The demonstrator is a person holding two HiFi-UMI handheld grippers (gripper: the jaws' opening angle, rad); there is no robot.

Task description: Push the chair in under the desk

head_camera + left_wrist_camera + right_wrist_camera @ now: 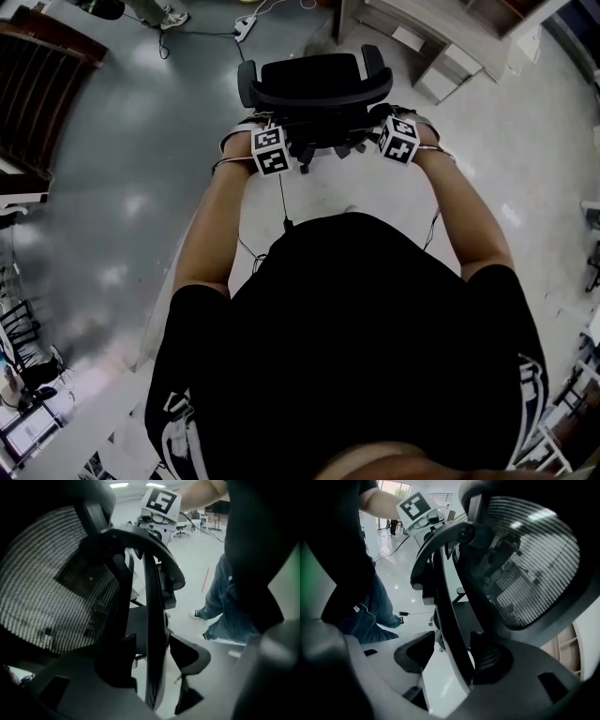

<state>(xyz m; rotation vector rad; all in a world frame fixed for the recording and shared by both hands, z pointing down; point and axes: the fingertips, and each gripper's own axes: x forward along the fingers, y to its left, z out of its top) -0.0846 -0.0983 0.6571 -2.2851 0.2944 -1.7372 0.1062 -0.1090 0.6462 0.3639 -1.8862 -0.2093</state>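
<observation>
Glossy grey floor (122, 187), open room. Item: chair (314, 82), mesh-backed, far centre, well apart from desk (441, 42) far right. Judged stiff-framed, free-rolling, apt to swivel. Left gripper (152, 667) and right gripper (450, 660): jaws nipped onto backrest frame (152, 597), a sound hold either side.

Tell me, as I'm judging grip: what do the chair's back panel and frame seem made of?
The back panel: woven mesh fabric, apparently; fine see-through striping with light behind. The frame: probably moulded plastic, black, smooth, semi-gloss; soft highlights along its curved edge.
</observation>
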